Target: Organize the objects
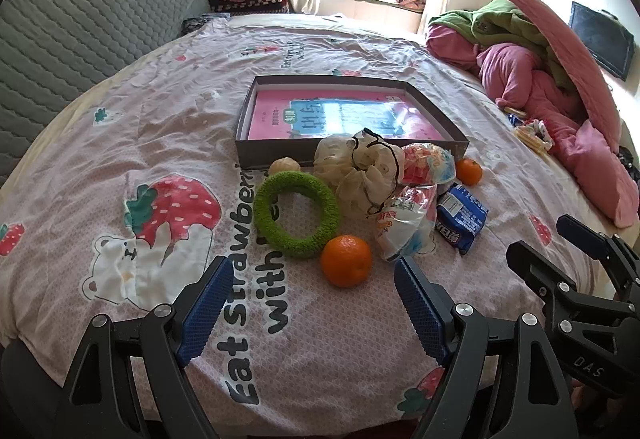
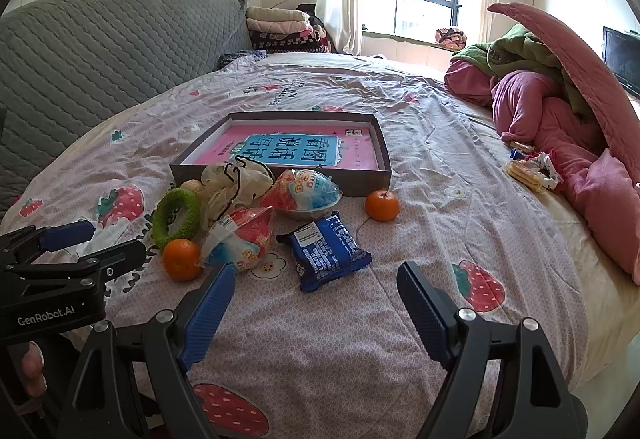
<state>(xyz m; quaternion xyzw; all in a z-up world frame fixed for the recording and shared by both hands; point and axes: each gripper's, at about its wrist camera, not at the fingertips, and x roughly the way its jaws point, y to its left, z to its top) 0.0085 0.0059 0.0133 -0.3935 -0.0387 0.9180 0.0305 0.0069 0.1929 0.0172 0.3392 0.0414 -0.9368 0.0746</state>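
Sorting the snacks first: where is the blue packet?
The blue packet lies on the bedsheet mid-frame in the right wrist view, right of the near orange.

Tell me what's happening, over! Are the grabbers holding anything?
Left gripper open, empty. Right gripper open, empty. Oranges, snack packs, green ring lie loose on bedsheet before the box. Nothing blocking.

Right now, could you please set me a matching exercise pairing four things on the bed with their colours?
Things:
1. knitted ring
2. biscuit packet
3. nearer mandarin
4. shallow box

Colours:
A. orange
B. grey
C. green
D. blue

Pairs: 1-C, 2-D, 3-A, 4-B
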